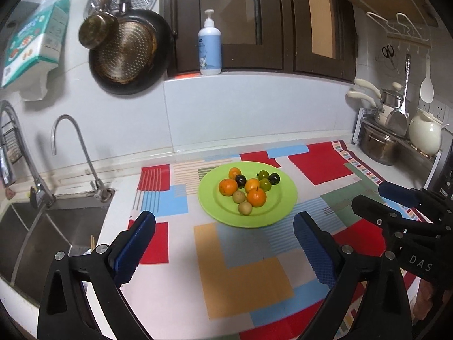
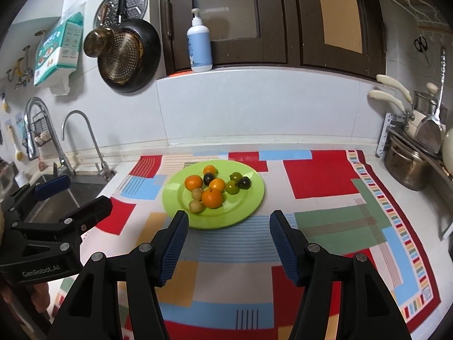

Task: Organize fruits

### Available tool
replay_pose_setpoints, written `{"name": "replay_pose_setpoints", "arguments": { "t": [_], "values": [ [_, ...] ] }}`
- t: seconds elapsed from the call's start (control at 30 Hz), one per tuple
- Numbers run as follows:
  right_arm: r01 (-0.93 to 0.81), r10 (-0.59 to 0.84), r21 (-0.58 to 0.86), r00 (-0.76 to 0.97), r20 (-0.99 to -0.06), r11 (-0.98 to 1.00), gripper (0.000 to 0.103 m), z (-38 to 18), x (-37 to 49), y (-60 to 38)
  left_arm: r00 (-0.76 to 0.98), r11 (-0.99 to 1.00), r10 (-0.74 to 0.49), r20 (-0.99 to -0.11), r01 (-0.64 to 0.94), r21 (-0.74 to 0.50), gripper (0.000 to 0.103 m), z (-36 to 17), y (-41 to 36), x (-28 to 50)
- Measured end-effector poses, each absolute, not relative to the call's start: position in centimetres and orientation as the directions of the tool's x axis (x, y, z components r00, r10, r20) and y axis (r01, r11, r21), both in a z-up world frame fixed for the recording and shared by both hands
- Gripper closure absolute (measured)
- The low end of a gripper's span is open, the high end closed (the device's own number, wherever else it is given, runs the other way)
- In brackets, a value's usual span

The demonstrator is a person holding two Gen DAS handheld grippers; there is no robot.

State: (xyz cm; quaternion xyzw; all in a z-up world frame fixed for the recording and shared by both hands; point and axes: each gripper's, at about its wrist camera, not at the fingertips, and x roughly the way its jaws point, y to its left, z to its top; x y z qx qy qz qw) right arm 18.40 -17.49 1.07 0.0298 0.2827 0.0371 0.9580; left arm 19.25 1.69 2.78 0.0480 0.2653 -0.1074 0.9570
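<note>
A green plate (image 1: 280,206) (image 2: 249,198) sits on the patterned cloth (image 1: 243,277) (image 2: 325,175) and holds several small fruits: oranges (image 1: 256,197) (image 2: 212,197), dark plums (image 1: 241,180) (image 2: 244,182), green fruits (image 1: 265,184) (image 2: 232,187) and tan fruits (image 1: 245,208) (image 2: 196,206). My left gripper (image 1: 223,243) is open and empty, just short of the plate's near rim. My right gripper (image 2: 229,240) is open and empty, also near the plate's front rim. Each gripper shows in the other's view: the right one (image 1: 396,206) at the right, the left one (image 2: 62,198) at the left.
A steel sink (image 1: 42,232) with two faucets (image 1: 82,153) lies left of the cloth. Pots (image 2: 407,167) and a white jug (image 1: 426,133) stand on a rack at the right. A soap bottle (image 1: 210,46) stands on the ledge; pans (image 1: 127,53) hang on the wall.
</note>
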Motion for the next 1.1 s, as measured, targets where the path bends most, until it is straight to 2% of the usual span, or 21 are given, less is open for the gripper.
{"name": "replay_pose_setpoints", "arguments": {
  "t": [0.47,0.57,0.9,0.97,1.1],
  "values": [
    [-0.081,0.100,0.061,0.859,-0.502,0.995,0.042,2.7,9.7,-18.1,0.860,0.982,-0.146,-0.489,0.185,0.032,0.000,4.1,1.4,10.2],
    [-0.078,0.096,0.057,0.866,-0.492,0.995,0.036,3.0,8.1,-18.1,0.860,0.983,-0.147,-0.489,0.184,0.028,0.000,4.3,1.5,8.6],
    [-0.088,0.105,0.058,0.873,-0.476,0.994,0.036,3.5,4.1,-18.0,0.873,0.988,-0.118,-0.474,0.153,0.036,0.000,5.0,1.9,4.8],
    [-0.086,0.103,0.058,0.874,-0.475,0.995,0.033,3.6,3.7,-18.0,0.875,0.988,-0.117,-0.470,0.152,0.037,0.000,5.0,1.9,4.2],
    [-0.081,0.101,0.062,0.877,-0.470,0.995,0.032,3.7,2.8,-18.2,0.878,0.987,-0.113,-0.464,0.152,0.046,0.000,5.2,1.8,3.5]
  ]
}}
